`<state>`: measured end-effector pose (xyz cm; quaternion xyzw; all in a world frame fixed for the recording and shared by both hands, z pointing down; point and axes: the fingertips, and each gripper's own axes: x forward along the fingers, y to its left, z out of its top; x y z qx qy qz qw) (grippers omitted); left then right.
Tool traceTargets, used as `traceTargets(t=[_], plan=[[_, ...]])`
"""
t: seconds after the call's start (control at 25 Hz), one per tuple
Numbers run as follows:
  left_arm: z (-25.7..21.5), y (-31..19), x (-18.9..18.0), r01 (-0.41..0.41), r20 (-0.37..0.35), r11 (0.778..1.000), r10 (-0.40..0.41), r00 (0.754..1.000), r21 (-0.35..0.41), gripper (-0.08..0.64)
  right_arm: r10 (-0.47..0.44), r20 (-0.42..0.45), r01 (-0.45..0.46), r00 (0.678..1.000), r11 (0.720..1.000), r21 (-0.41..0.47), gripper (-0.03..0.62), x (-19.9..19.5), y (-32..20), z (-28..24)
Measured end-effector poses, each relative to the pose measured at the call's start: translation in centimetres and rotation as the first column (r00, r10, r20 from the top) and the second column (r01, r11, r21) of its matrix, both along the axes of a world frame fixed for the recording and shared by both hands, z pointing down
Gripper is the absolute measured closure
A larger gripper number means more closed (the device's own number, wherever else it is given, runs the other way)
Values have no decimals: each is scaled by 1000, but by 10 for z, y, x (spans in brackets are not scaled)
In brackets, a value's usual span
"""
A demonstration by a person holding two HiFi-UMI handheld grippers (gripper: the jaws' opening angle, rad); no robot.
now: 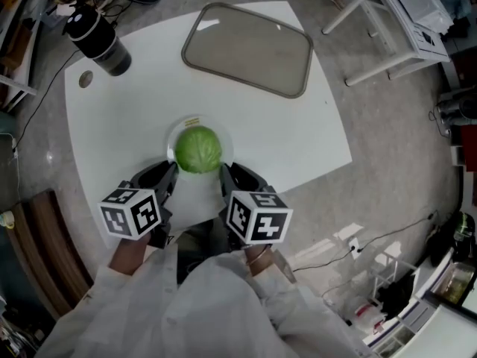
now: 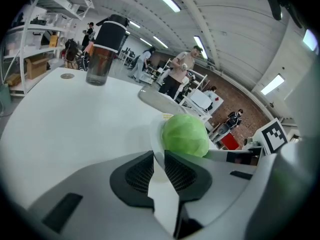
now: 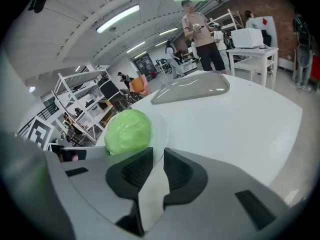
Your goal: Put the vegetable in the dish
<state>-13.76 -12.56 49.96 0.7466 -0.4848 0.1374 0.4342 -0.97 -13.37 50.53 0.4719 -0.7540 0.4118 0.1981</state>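
1. Far left of the white table (image 1: pixel 298 140): a dark cylindrical tumbler with a black lid (image 1: pixel 98 36) stands upright, well apart from everything else on the table.

2. Left gripper (image 1: pixel 170 181): it sits at the near-left side of the round white dish (image 1: pixel 179 129). In the left gripper view the jaws of the left gripper (image 2: pixel 158 156) stand narrow, and the thin rim of the dish (image 2: pixel 156 134) runs between the two ribbed black pads, which are clamped on it.

3. Centre: the round pale-green cabbage head (image 1: pixel 198 149) rests inside the dish and covers most of its surface. The dish is near the table's front edge. The cabbage (image 2: pixel 185 135) lies just beyond the left jaws and is not touched by them.

4. Behind the dish, well apart from it: a flat grey rectangular tray with rounded corners (image 1: pixel 247 48) lies at the far side of the table.

5. Right gripper (image 1: pixel 226 179): it mirrors the left one at the near-right side of the dish. In the right gripper view its jaws (image 3: pixel 158 159) stand narrow and are clamped on the dish rim (image 3: pixel 159 129). The cabbage (image 3: pixel 128 131) lies just beside them, untouched.
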Motion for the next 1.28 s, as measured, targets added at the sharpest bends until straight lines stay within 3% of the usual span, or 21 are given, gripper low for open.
traceTargets(t=[0.36,0.64,0.92,1.28], plan=[[-20,-19,10,-38,9,998,38,999,51,492,33,-3,-33,999,998,59,517,10,-13,-18],[-9,-31,20,-28,15,999,29,999,-24,492,40,17,-40,999,999,-1,520,21,-28,-13],[-8,-59,35,2,25,999,-1,1000,-37,492,25,58,-23,998,999,-30,520,35,-58,-7],[-10,-120,62,34,12,998,-33,999,-56,492,2,43,0,999,999,-32,520,63,-124,-14]])
